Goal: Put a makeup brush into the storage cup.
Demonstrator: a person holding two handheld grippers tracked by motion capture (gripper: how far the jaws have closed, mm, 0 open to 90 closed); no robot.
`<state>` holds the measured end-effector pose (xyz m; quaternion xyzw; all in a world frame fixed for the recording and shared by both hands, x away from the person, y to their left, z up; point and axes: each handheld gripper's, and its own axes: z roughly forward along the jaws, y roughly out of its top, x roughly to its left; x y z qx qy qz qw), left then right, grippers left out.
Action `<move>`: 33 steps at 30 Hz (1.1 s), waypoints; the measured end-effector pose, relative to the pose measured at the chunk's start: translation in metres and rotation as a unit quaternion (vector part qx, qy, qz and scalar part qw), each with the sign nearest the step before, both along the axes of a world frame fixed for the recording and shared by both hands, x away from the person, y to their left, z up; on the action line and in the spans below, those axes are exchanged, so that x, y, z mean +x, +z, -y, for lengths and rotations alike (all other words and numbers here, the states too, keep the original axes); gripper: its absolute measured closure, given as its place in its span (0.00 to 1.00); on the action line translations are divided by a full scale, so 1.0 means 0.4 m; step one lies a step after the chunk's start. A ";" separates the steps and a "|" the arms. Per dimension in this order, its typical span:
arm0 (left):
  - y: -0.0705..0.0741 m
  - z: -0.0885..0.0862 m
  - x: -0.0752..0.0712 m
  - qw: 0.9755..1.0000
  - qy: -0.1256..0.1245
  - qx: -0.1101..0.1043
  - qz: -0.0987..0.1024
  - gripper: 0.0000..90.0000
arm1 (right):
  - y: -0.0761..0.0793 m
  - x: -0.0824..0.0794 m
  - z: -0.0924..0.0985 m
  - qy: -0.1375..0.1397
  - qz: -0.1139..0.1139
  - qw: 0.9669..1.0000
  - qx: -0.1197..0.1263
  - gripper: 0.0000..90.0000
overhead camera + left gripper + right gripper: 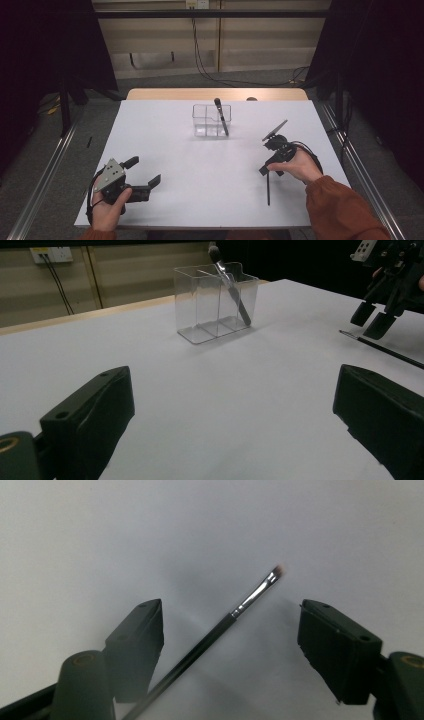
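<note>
In the high view I have the right gripper point(266, 167) poised over the thin black make-up brush point(268, 187) lying flat on the white table point(200, 190), with the left gripper point(145, 175) parked near the front left corner, well apart from it. The clear plastic three-compartment organiser point(205, 122) stands mid-table and already holds one dark, round-headed brush point(220, 116) leaning in its right compartment. In the left gripper view, its fingers point(90, 420) stand wide open on nothing, facing the organiser point(200, 305). In the right gripper view, the fingers point(137, 640) straddle the thin brush point(235, 612) with a clear gap on either side; nothing is gripped. I judge the step in hand to be the pick-up. The next move calls for closing squarely on the handle, lifting, then carrying it to the organiser.
</note>
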<state>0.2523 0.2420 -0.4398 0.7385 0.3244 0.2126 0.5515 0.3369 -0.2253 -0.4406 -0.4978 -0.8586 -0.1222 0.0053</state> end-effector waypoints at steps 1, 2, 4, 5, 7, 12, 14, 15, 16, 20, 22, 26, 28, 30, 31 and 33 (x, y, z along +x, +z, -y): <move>0.000 0.000 0.000 1.000 0.000 0.000 0.000 0.03 | -0.001 0.000 -0.002 -0.002 -0.003 1.000 -0.001 0.35; 0.000 0.001 0.000 1.000 0.002 -0.003 0.000 0.03 | -0.002 0.000 -0.004 -0.003 -0.002 1.000 -0.003 0.36; 0.000 0.000 0.000 1.000 0.002 -0.003 0.000 0.03 | -0.006 0.003 -0.004 -0.009 -0.007 1.000 -0.007 0.39; 0.000 0.000 0.000 1.000 0.001 0.000 -0.001 0.03 | -0.008 0.004 -0.004 -0.010 -0.008 1.000 -0.009 0.46; 0.000 0.001 0.000 1.000 -0.001 0.001 0.000 0.03 | -0.014 0.007 -0.004 -0.012 -0.019 1.000 -0.011 0.49; -0.002 0.002 0.000 1.000 -0.001 0.001 -0.001 0.03 | -0.022 0.003 -0.015 -0.006 -0.018 0.999 -0.031 0.52; -0.001 0.003 -0.001 1.000 -0.003 0.003 0.000 0.03 | -0.022 0.001 -0.021 -0.002 -0.015 0.999 -0.043 0.54; -0.001 0.005 -0.001 1.000 -0.004 0.004 0.000 0.03 | -0.023 0.001 -0.023 0.000 -0.012 0.999 -0.045 0.54; -0.001 0.006 -0.001 1.000 -0.004 0.005 -0.001 0.03 | -0.023 0.000 -0.024 -0.002 -0.013 0.999 -0.049 0.55; -0.003 0.009 0.000 1.000 -0.007 0.008 -0.002 0.03 | -0.023 0.003 -0.018 -0.007 -0.009 0.999 -0.049 0.63; -0.003 0.008 0.000 1.000 -0.007 0.009 -0.001 0.03 | -0.022 0.002 -0.012 -0.009 -0.008 0.999 -0.047 0.67; -0.002 0.008 0.000 1.000 -0.008 0.010 -0.001 0.03 | -0.022 0.003 -0.003 -0.013 -0.005 0.999 -0.042 0.73; -0.003 0.009 0.000 1.000 -0.007 0.009 -0.001 0.03 | -0.022 0.002 -0.002 -0.011 -0.003 0.999 -0.044 0.75; -0.003 0.008 0.000 1.000 -0.007 0.009 -0.001 0.03 | -0.022 0.003 -0.003 -0.010 -0.003 0.999 -0.045 0.77; -0.003 0.008 0.000 1.000 -0.008 0.009 -0.001 0.03 | -0.022 0.004 -0.004 -0.010 -0.005 0.999 -0.047 0.78; -0.003 0.008 0.000 1.000 -0.007 0.008 -0.002 0.03 | -0.020 0.006 -0.005 -0.009 -0.009 0.999 -0.051 0.80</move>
